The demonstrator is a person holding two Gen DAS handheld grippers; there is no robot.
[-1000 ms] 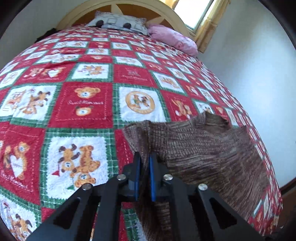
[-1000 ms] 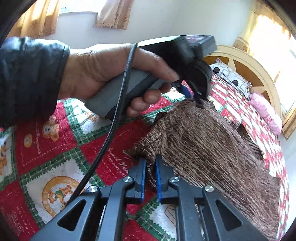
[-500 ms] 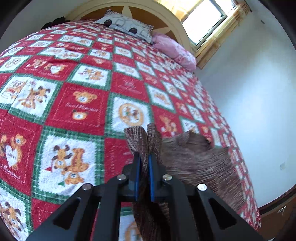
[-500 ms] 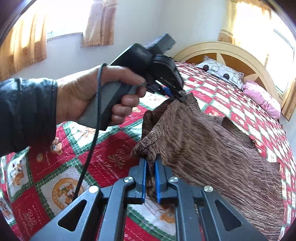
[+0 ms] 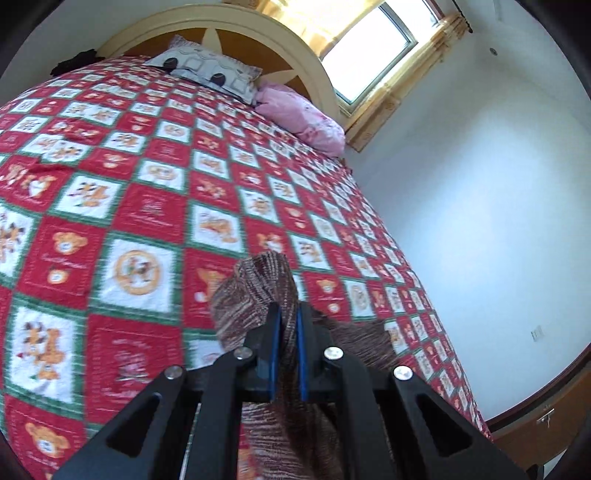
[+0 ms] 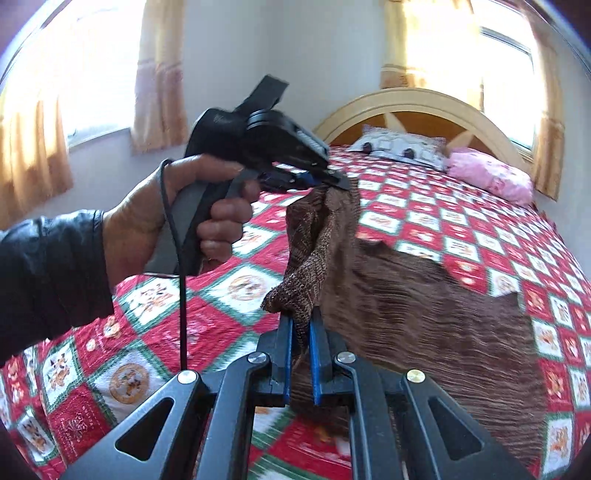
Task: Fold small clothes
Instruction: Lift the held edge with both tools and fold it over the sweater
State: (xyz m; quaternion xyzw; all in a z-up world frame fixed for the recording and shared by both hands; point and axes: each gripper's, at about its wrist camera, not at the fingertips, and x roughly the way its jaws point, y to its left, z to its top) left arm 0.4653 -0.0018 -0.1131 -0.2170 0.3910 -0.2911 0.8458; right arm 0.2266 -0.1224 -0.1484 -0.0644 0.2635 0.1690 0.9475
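A brown knitted garment lies partly on the red patchwork bedspread, with one edge lifted off it. My left gripper is shut on a bunched corner of the garment. It also shows in the right wrist view, held in a hand, pinching the garment's upper corner. My right gripper is shut on the nearer corner of the same edge. The lifted edge hangs between the two grippers.
The bedspread covers the whole bed. A grey patterned pillow and a pink pillow lie at the curved headboard. Curtained windows and a white wall stand behind and to the right.
Both grippers have lifted the garment's edge higher off the bed and moved toward the headboard. Less of the garment lies flat. Both stay shut on it.
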